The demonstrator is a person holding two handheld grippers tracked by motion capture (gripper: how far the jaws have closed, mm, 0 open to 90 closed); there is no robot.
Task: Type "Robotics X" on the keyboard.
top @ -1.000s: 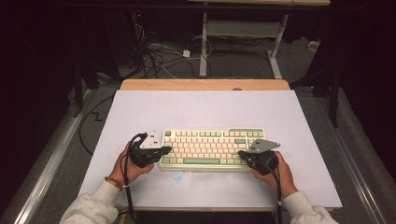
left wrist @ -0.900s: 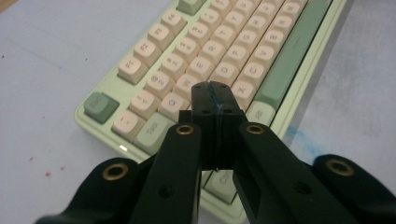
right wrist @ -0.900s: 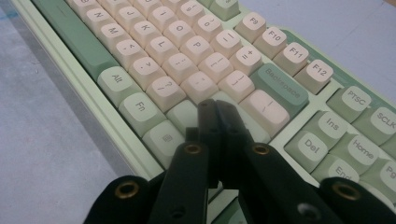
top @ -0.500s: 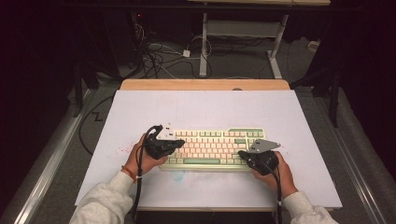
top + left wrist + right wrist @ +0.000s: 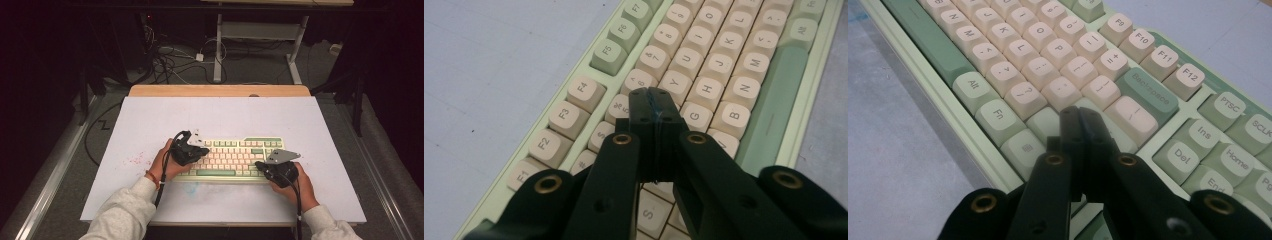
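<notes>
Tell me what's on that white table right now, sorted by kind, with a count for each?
Keyboard, green and cream: 1
Hand-held grippers, both jaws shut: 2, the left gripper and the right gripper
Hands holding them: 2, the left hand and the right hand
Total: 5

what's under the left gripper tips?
Keyboard keys: the shut left gripper sits above the 5/6 and T area. The key directly beneath its tips is covered, so contact can't be seen.
</notes>
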